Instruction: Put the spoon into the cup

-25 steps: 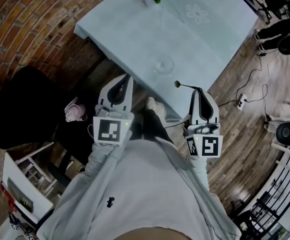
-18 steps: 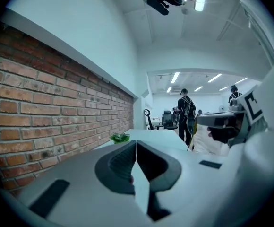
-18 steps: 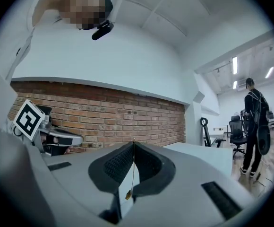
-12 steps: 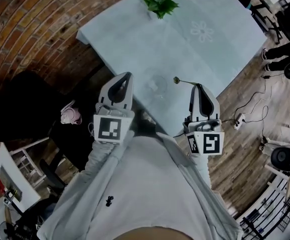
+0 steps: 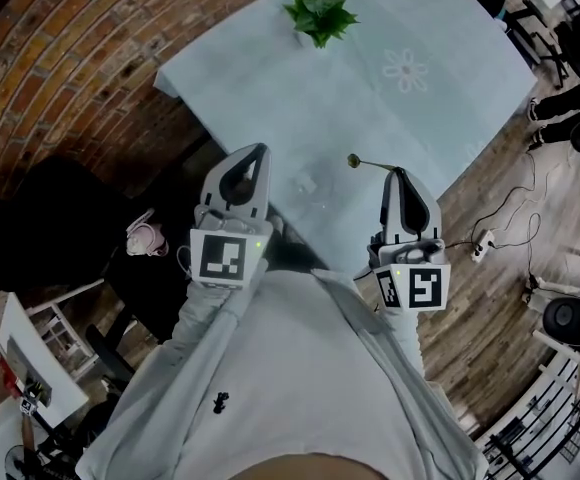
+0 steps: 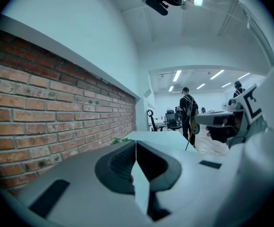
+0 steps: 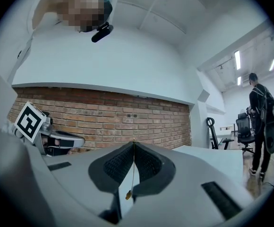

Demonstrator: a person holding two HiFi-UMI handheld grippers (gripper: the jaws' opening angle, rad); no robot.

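Being held side by side over the near table edge: two grippers.

Left gripper (image 5: 256, 151): jaws are being pressed fully together, with nothing between them.

Right gripper (image 5: 397, 172): jaws are being closed tight on the thin handle of the spoon (image 5: 368, 165). The bowl is being carried just past the tips, to their left.

Cup (image 5: 306, 182): clear, standing on the pale table (image 5: 270, 78) between the two grippers' tips, left of the spoon's bowl and apart from it.

Potted plant (image 5: 320, 13): well ahead of both grippers.

Brick wall (image 6: 56, 103): left of the left gripper.
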